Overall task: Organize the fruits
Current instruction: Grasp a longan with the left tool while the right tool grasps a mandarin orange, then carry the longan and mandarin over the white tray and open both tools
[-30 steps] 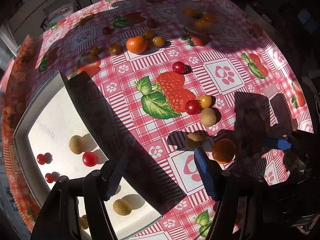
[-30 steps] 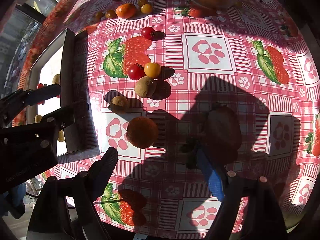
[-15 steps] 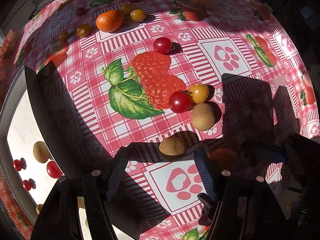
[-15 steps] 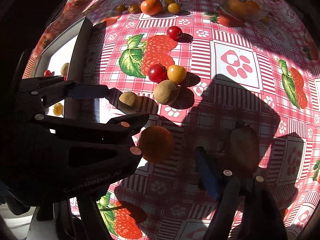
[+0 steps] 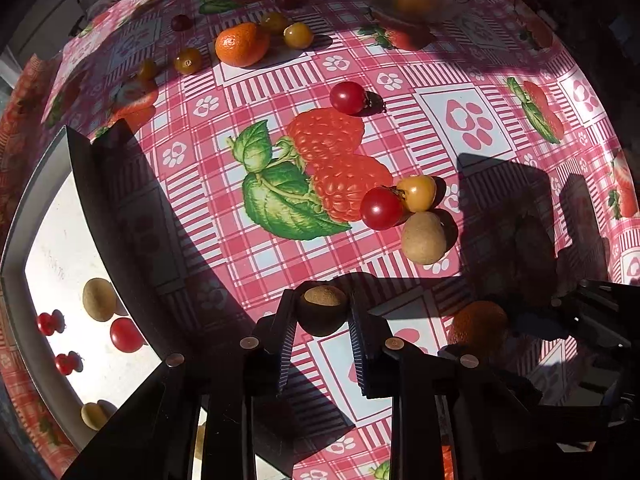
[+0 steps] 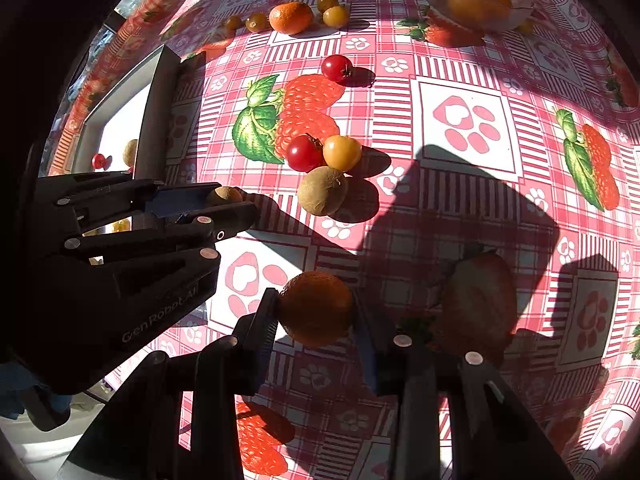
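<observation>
My left gripper [image 5: 322,312] is shut on a small brown kiwi-like fruit [image 5: 322,308], low over the tablecloth; it also shows in the right wrist view [image 6: 226,196]. My right gripper [image 6: 314,312] is shut on an orange [image 6: 316,308], which shows dimly in the left wrist view [image 5: 478,326]. A second brown fruit [image 5: 424,238], a red tomato [image 5: 382,208] and a yellow tomato [image 5: 418,192] lie together just ahead. A grey tray [image 5: 24,216] at the left holds brown fruits and red tomatoes.
A mandarin [image 5: 240,44] and several small tomatoes lie at the far side, one red tomato [image 5: 348,97] mid-table. A clear bowl [image 6: 476,0] of orange fruit stands far right. A large brown fruit [image 6: 480,300] lies in shadow right of my right gripper.
Both grippers moved forward and down and closed: the left on the small brown fruit, the right on the orange. Both were open a second ago.
</observation>
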The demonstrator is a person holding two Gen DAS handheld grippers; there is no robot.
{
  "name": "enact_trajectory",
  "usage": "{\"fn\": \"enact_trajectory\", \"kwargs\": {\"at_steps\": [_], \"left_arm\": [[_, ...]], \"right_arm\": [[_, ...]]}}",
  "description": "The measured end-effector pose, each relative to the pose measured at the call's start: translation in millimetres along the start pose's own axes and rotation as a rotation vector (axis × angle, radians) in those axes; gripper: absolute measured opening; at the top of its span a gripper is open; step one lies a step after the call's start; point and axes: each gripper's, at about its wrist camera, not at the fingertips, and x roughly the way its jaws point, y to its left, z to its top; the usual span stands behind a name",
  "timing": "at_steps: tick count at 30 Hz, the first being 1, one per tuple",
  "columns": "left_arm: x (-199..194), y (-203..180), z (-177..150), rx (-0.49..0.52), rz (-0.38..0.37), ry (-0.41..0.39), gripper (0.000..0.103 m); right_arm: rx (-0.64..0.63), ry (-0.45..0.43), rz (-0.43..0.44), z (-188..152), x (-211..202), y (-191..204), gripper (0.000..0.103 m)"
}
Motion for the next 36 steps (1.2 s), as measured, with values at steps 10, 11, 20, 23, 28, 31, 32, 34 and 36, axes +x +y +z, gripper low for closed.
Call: {"fn": "enact_trajectory", "kwargs": {"at_steps": [10, 11, 20, 23, 28, 31, 32, 34, 36], "left_arm": [[-28.4, 20.1, -11.3, -0.056, -0.041, -0.032, 0.027], [-34.7, 26.1, -12.7, -0.059, -0.043, -0.039, 0.027], [-71.5, 49.8, -26.7, -0.130, -0.038, -0.112, 0.027], [-79.1, 61.5, -35.0, -0.160, -0.027, -0.131, 0.027], [-84.3, 89.1, -50.3, -0.226, -0.006, -0.146, 0.027], [-86.1, 108.9, -61.6, -0.274, 0.009, -0.152, 0.027], [-86.3, 115.0, -65.1, -0.288, 0.013, -0.152, 0.027], [-85.4, 128.2, -72.6, -0.321, 0.023, -0.151, 0.027], [-83.1, 138.9, -78.4, -0.345, 0.034, -0.148, 0.027]], "right_arm": [[0.099, -0.002, 0.013, -2.0, -15.6, -18.4, 0.040], [0.102, -0.004, 0.014, -2.5, -18.3, -19.2, 0.040], [0.091, -0.018, 0.019, 5.0, -35.9, -6.6, 0.040], [0.072, -0.017, 0.026, 12.4, -36.1, 5.6, 0.040], [0.025, -0.013, 0.041, 24.1, -36.2, 30.4, 0.040], [-0.012, -0.012, 0.049, 32.6, -35.0, 48.5, 0.040], [-0.026, -0.012, 0.051, 35.7, -34.2, 55.6, 0.040], [-0.051, -0.011, 0.057, 41.9, -32.7, 68.7, 0.040], [-0.076, -0.009, 0.066, 48.8, -30.6, 82.0, 0.040]]}}
